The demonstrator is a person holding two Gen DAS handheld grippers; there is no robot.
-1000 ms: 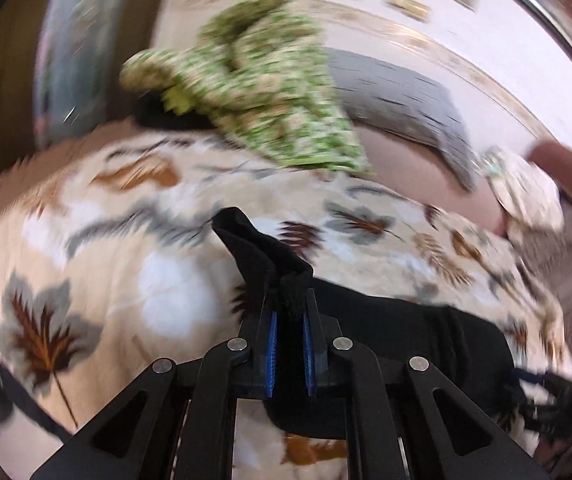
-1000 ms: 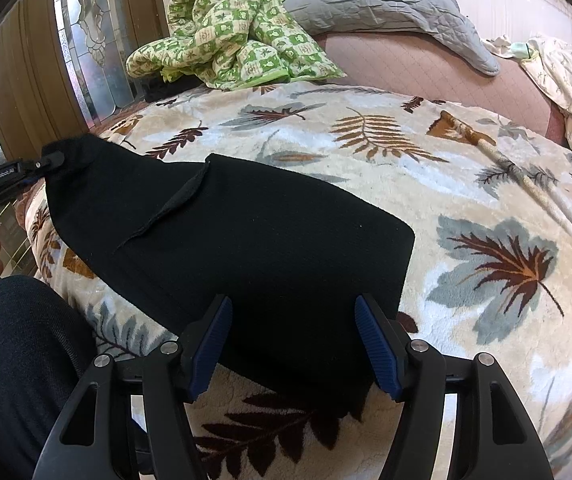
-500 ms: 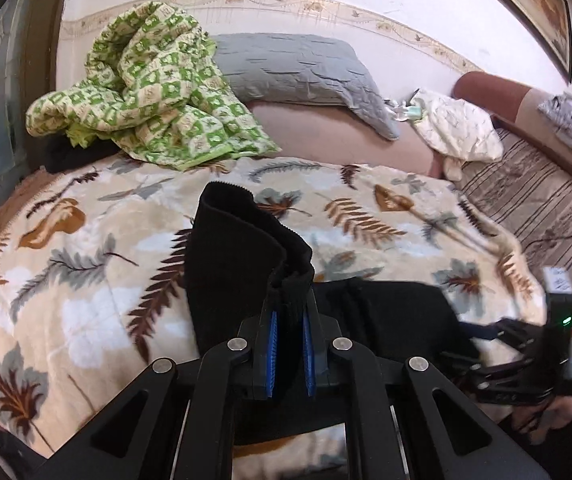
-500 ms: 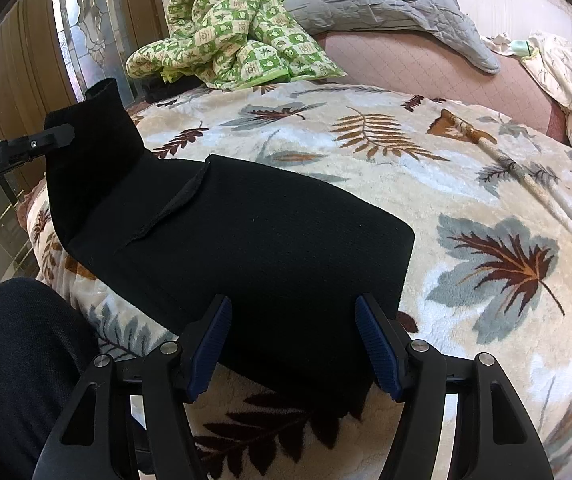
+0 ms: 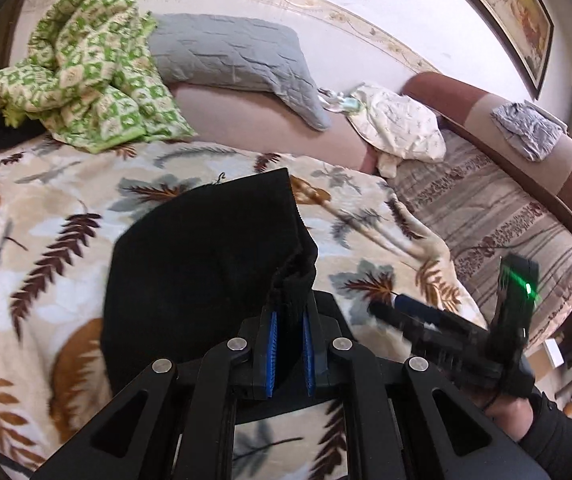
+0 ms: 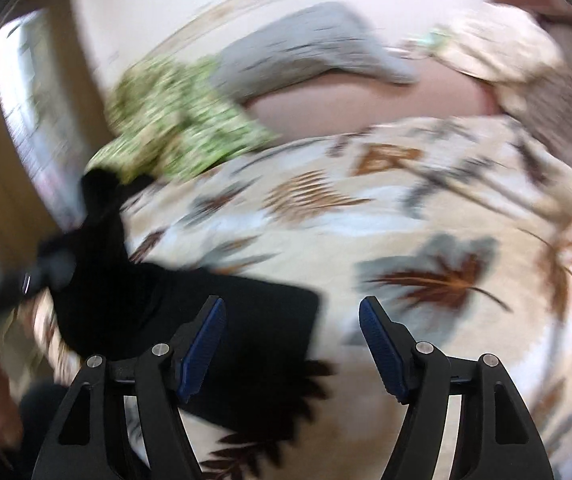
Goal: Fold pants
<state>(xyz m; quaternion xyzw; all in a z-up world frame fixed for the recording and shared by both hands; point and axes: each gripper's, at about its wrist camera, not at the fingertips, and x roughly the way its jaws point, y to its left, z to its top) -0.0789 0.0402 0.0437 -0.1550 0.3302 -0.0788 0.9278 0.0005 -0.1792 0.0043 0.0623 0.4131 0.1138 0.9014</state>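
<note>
While the green checked blanket [image 5: 81,92] sits bunched at the far left of the bed, the black pants [image 5: 205,264] lie nearer, on the leaf-print cover [image 5: 45,240]. One end of the pants is lifted and pinched between the pressed-together blue pads of the left gripper [image 5: 290,344]. Right of that, the right gripper [image 6: 292,344] hangs over the cover with its jaws spread and nothing between them; its own view is blurred. A grey pillow [image 5: 229,60] rests behind.
</note>
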